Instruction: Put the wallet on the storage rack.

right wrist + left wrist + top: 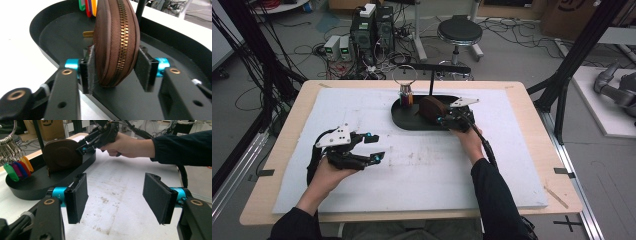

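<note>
Reaching into the tray [404, 122], right tongs [117, 70] straddle the upright pouch [116, 37].

Dark sleeves, black claws [371, 147], cyan fittings

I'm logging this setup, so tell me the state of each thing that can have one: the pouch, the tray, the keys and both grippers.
Brown pouch: zipped shut, standing on edge in the tray.
Black tray: flat on the white mat, holding the pouch.
Key ring: hanging over the tray, coloured tags dangling.
Right gripper: around the pouch, left pad touching, right pad apart.
Left gripper: open, nothing between its pads.
</note>
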Available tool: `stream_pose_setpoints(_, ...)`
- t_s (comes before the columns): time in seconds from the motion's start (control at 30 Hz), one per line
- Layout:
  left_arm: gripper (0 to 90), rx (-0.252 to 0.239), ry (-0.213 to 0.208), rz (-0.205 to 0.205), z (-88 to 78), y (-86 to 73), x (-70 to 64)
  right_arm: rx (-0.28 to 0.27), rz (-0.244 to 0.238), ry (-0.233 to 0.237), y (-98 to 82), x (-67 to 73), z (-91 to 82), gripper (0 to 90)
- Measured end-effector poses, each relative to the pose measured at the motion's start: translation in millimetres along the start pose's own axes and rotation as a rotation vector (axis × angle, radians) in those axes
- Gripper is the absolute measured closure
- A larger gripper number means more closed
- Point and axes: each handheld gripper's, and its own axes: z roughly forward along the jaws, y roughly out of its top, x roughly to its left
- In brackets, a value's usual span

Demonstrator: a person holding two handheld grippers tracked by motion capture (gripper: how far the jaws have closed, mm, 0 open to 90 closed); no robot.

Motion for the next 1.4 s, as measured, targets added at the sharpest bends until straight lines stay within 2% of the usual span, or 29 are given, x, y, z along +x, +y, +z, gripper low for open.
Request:
stream_pose_setpoints(0.1,36.6,-0.001,0.0,0.003,1.4,1.1,0.9,0.012,-0.022,-0.042,2.6,-0.4,-5.8,40.1)
stream_pose_setpoints(0.2,36.6,0.003,-0.002,0.003,2.8,1.5,1.7,0.006,-0.033,-0.071,5.5,-2.2,-15.9,36.7)
stream_pose_setpoints(0.33,36.4,0.006,0.0,0.004,3.5,0.9,1.8,-0.027,-0.022,-0.055,7.7,-5.9,-32.7,35.8)
stream_pose_setpoints(0.53,35.0,0.009,0.021,0.002,3.1,0.4,4.9,-0.048,-0.017,0.015,6.4,-7.5,-62.1,32.5)
stream_pose_setpoints(0.67,34.0,0.012,0.035,-0.004,2.9,-0.6,8.9,-0.063,-0.022,0.046,-0.2,-7.7,-87.6,31.2)
stream_pose_setpoints(0.77,33.7,0.013,0.047,-0.006,2.1,-1.4,11.1,-0.063,-0.03,0.057,-6.9,-8.5,-105.1,29.4)
stream_pose_setpoints(0.9,32.1,0.014,0.069,-0.008,0.8,-2.4,13.3,-0.088,-0.027,0.065,-19.5,-10.1,-134.3,28.6)
stream_pose_setpoints(1.03,30.1,0.015,0.089,-0.011,-0.9,-3.9,15.2,-0.101,-0.004,0.069,-32.1,-13.7,-155.8,26.3)
stream_pose_setpoints(1.1,29.3,0.012,0.096,-0.014,-1.4,-4.8,15.7,-0.123,0.024,0.078,-41.7,-16.5,-167.5,24.6)
stream_pose_setpoints(1.2,28.9,0.016,0.104,-0.01,-2.5,-6.3,16.5,-0.141,0.064,0.069,-53.3,-20.0,-177.9,22.0)
stream_pose_setpoints(1.33,28.9,0.015,0.118,-0.017,-3.2,-8.4,17.6,-0.16,0.134,0.069,-71.9,-25.4,-184.9,21.7)
stream_pose_setpoints(1.4,28.9,0.017,0.124,-0.016,-3.0,-9.1,17.9,-0.158,0.137,0.068,-77.5,-26.9,-184.9,21.7)
